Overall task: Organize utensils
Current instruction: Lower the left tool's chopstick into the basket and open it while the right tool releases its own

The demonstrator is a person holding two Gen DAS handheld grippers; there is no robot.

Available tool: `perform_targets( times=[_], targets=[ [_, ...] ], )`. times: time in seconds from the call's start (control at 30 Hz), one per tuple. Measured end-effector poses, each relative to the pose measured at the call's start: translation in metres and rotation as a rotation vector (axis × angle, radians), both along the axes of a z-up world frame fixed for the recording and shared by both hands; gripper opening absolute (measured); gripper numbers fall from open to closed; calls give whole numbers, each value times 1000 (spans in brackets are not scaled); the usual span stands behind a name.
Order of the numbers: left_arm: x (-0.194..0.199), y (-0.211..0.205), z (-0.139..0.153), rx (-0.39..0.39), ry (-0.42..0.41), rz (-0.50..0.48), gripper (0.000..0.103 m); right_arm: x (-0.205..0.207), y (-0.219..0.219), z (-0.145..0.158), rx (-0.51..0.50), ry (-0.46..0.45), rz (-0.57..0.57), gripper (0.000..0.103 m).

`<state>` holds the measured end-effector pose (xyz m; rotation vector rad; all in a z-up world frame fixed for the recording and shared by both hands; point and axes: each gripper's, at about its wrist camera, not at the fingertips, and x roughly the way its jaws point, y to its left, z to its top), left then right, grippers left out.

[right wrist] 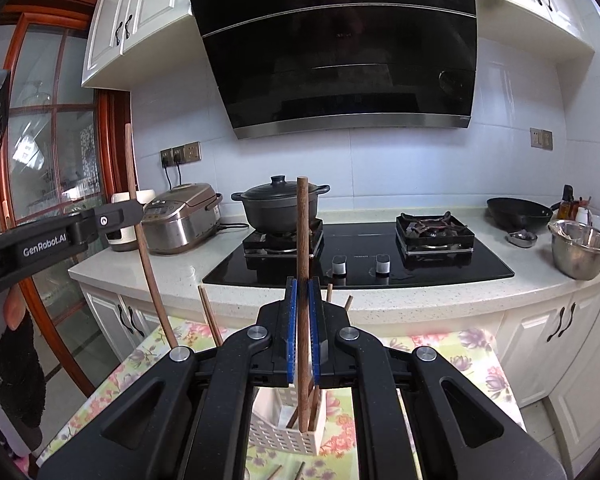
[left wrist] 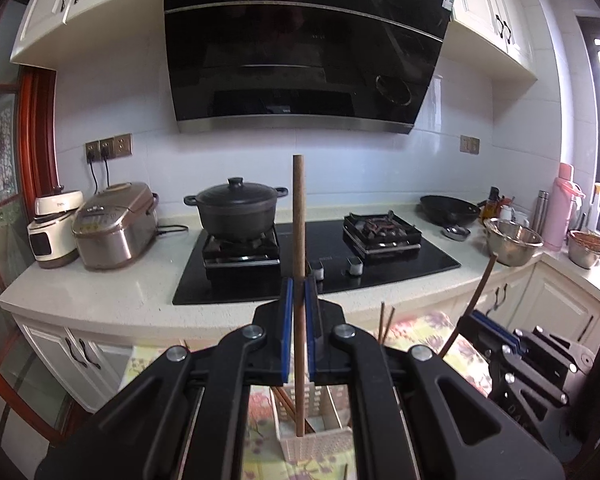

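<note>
In the left wrist view my left gripper (left wrist: 299, 284) is shut on a brown wooden chopstick (left wrist: 299, 208) that stands upright. Its lower tip hangs at the mouth of a white perforated utensil holder (left wrist: 320, 446). My right gripper (left wrist: 480, 320) appears at the right, shut on a tilted chopstick (left wrist: 478, 292). In the right wrist view my right gripper (right wrist: 302, 284) clamps its upright chopstick (right wrist: 302, 224) with the lower end at the holder (right wrist: 276, 436). The left gripper (right wrist: 134, 210) shows at the left with its chopstick (right wrist: 142, 236). Other chopsticks (right wrist: 210, 316) lean in the holder.
The holder stands on a table with a floral cloth (right wrist: 460, 356), where loose chopsticks (right wrist: 276, 472) lie. Beyond it runs a counter (right wrist: 420, 300) with a gas hob (right wrist: 360, 256), black pot (right wrist: 280, 204), rice cooker (right wrist: 180, 220), wok (right wrist: 518, 210) and steel bowl (right wrist: 580, 248).
</note>
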<state>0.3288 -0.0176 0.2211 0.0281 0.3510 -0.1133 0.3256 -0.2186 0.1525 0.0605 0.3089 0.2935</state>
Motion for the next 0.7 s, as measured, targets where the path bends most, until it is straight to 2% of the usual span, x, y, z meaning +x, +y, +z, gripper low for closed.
perform_targets(
  times=[0.17, 0.33, 0.57, 0.7],
  targets=[
    [17, 2, -13, -22, 6, 14, 6, 14, 6, -7, 10, 18, 11, 6],
    [43, 10, -49, -58, 96, 9, 6, 26, 14, -23, -8, 60, 26, 6],
    [68, 19, -106, -58, 236, 10, 6, 57, 21, -56, -9, 201, 35, 6],
    [76, 28, -132, -66, 282, 29, 6, 69, 21, -73, -12, 241, 23, 9]
  ],
)
